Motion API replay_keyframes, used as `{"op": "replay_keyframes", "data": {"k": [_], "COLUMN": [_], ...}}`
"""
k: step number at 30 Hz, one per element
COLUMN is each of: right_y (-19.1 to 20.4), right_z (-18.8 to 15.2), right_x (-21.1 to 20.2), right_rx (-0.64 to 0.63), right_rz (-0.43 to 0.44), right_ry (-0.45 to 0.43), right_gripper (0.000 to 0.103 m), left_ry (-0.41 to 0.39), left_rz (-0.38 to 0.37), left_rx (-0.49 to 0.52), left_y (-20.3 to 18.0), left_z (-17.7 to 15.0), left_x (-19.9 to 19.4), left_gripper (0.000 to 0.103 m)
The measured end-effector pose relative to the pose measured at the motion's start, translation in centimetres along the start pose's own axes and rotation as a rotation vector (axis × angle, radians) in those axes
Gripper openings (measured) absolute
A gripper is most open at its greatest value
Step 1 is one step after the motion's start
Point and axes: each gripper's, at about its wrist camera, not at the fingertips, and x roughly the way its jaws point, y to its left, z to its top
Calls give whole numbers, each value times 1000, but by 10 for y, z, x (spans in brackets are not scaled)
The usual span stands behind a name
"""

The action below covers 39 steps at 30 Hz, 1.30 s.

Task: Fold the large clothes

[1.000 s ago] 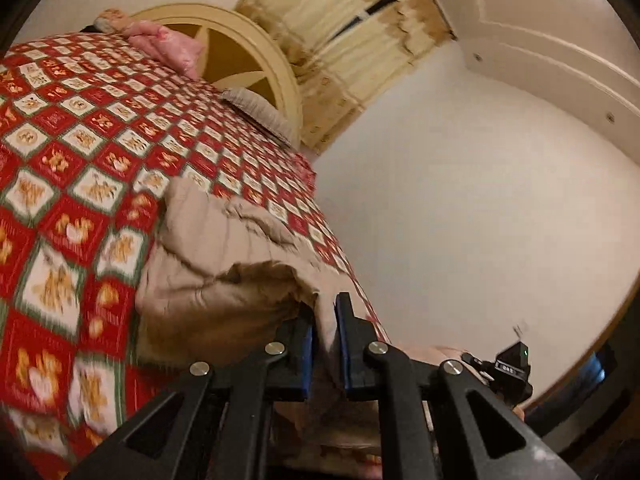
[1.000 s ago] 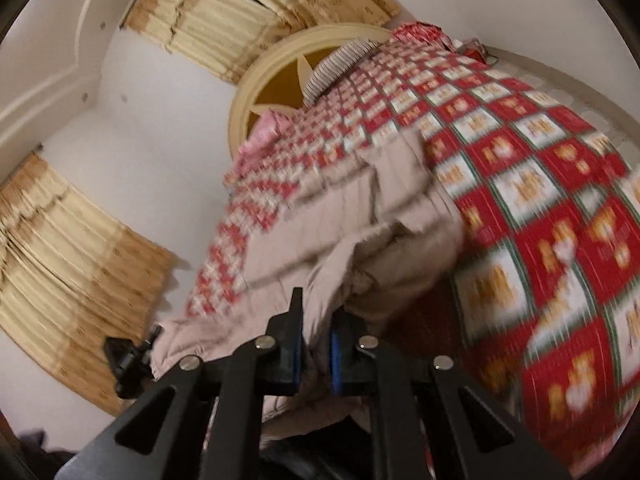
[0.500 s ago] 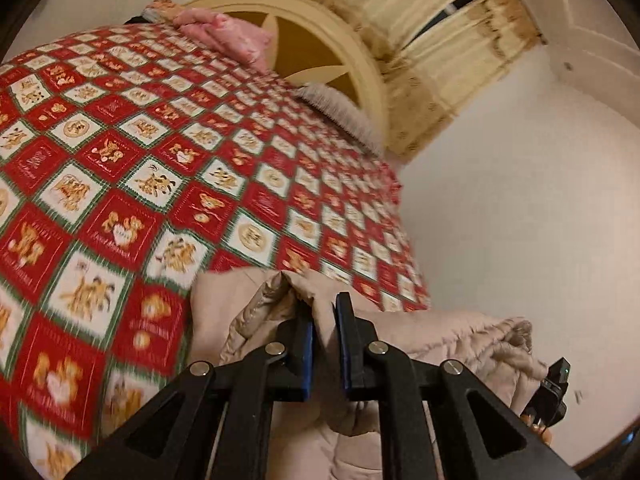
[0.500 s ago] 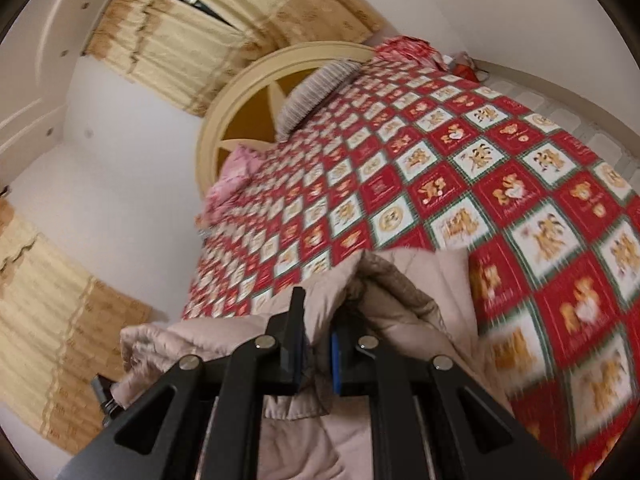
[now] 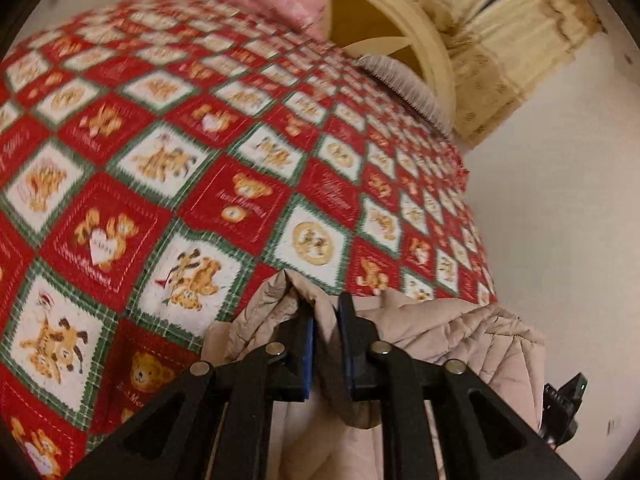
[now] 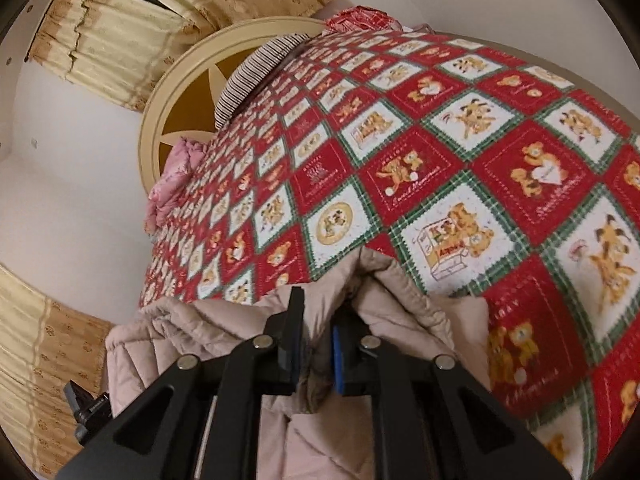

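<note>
A beige quilted coat (image 5: 448, 332) lies at the near edge of a bed with a red, white and green teddy-bear quilt (image 5: 192, 184). My left gripper (image 5: 325, 316) is shut on a fold of the coat's edge. My right gripper (image 6: 316, 316) is shut on another fold of the same coat (image 6: 192, 328). The coat stretches between the two grippers and bunches up around both. The right gripper's body (image 5: 564, 400) shows at the far end of the coat in the left wrist view, and the left gripper's body (image 6: 86, 408) shows at the far end in the right wrist view.
A round cream headboard (image 6: 180, 92) stands at the bed's far end with a striped pillow (image 6: 256, 72) and a pink bundle (image 6: 172, 184) by it. Yellow curtains (image 6: 108, 44) hang behind. A white wall (image 5: 560, 200) runs along the bed's side.
Both grippers have carried the coat's edge towards the near end of the bed. The coat, spread far up the quilt a second ago, now lies gathered close below the grippers.
</note>
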Motion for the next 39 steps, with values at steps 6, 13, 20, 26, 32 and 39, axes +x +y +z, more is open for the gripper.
{"op": "replay_keyframes", "data": {"k": [6,13,20,26,32,39], "right_y": [-14,3,118,144,115,61], "right_z": [-3,-3,-65,-104,-86,-78], "right_x": [23,-78,-95,-48,3,34], "right_rx": [62,62,-468,-590,-613,-458], "right_rz": [5,161,-85,-183,-301,-220], "right_ry": [0,-258,-225,-172,-119,-82], "right_gripper": [27,89,28,28,28,29], "left_ry": [69,-215,-256,-177,-115,-110], "left_rz": [-127,49,75,67,192,243], "left_rx": [-194,33,516,596,576,602], "left_y": [36,-3,-145,-209,-207,-192], "left_z": [12,22,-51,-96,-99,-104], "left_x": [-7,-100,-53,27,91,129], "left_gripper": [20,76,76,76,76,84]}}
